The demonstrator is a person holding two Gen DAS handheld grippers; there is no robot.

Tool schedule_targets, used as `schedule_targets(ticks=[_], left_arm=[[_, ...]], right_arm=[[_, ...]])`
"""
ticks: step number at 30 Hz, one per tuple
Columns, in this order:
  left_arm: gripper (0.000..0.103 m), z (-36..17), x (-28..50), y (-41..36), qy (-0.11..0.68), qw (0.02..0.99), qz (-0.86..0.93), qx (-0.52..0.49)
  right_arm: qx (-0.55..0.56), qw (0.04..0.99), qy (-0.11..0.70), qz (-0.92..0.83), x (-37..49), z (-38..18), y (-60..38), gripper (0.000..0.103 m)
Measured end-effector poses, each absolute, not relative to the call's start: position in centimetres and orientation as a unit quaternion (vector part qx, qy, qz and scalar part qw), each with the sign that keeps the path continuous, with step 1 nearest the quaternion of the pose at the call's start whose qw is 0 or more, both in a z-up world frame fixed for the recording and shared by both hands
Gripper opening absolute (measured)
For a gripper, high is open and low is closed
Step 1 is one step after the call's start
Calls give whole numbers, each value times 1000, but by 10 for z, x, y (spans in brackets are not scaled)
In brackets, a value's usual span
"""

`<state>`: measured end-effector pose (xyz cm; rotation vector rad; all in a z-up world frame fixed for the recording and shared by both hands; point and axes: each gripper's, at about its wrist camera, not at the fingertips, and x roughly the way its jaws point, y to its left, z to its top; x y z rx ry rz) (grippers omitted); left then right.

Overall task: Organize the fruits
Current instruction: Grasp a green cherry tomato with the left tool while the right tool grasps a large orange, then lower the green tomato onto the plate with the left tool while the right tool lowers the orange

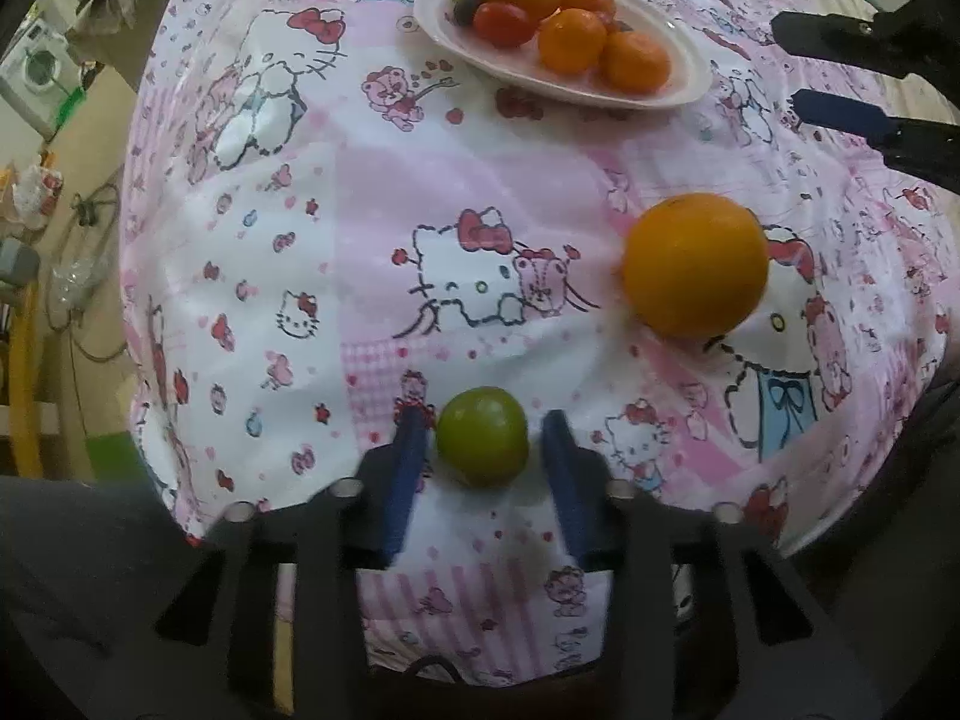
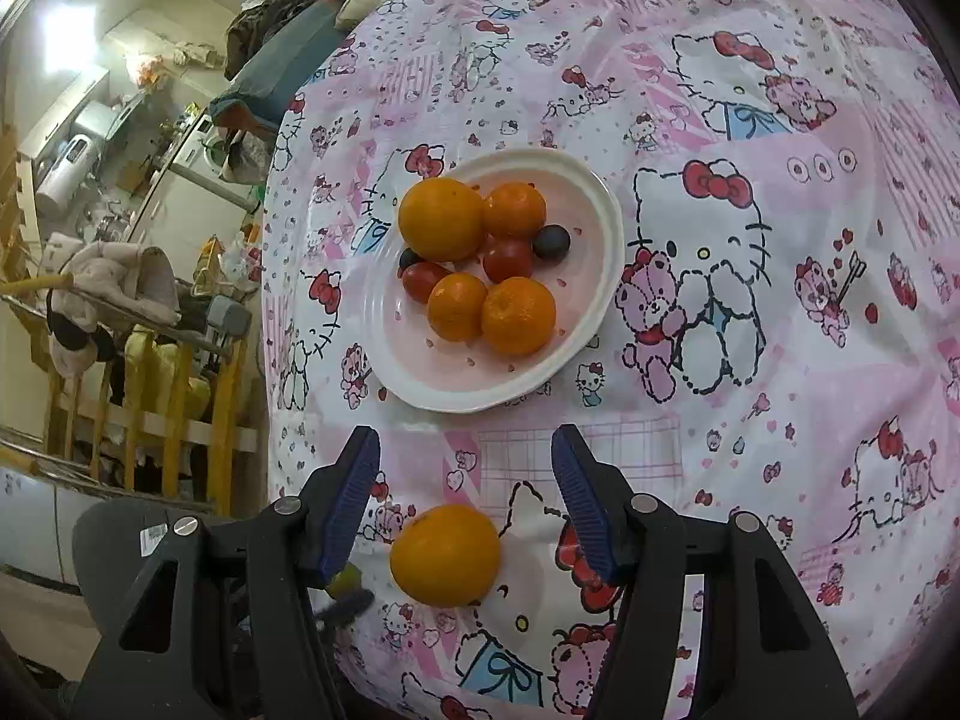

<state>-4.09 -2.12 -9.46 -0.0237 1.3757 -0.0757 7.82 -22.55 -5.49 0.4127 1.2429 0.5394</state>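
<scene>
Tablecloth point(image 2: 750, 360): a pink-and-white cartoon-cat print covers the whole table, filling both wrist views.
Plate point(image 2: 594, 204): a white, rimmed dish sits on the cloth, ahead of the right gripper and at the far side of the left wrist view.
Fruit on plate: one large orange point(image 2: 441, 219), three smaller mandarins, two red tomatoes and two dark round fruits, heaped together and touching.
Loose orange point(image 1: 695, 264): lies on the cloth apart from the plate, well right of the left gripper; in the right wrist view it sits between and below the blue finger pads, not touching them.
Right gripper point(image 2: 467, 450): jaws spread wide, holding nothing.
Left gripper point(image 1: 483, 426): jaws spread either side of the fruit, gaps visible both sides.
Green fruit point(image 1: 482, 445): small, round, resting on the cloth between the left gripper's blue pads.
</scene>
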Motion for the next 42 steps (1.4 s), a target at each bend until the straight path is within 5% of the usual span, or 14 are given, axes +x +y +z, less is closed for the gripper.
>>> schedule_targets(ticks=[28,42], left_arm=[[23,-38,0,15,592,804,-12,-49],[23,-32,54,13,586,809,-23,-47]], right_arm=[[68,676,677,285,48,-120,-148,70],[113,697,657,266,71,-107,-177,62]])
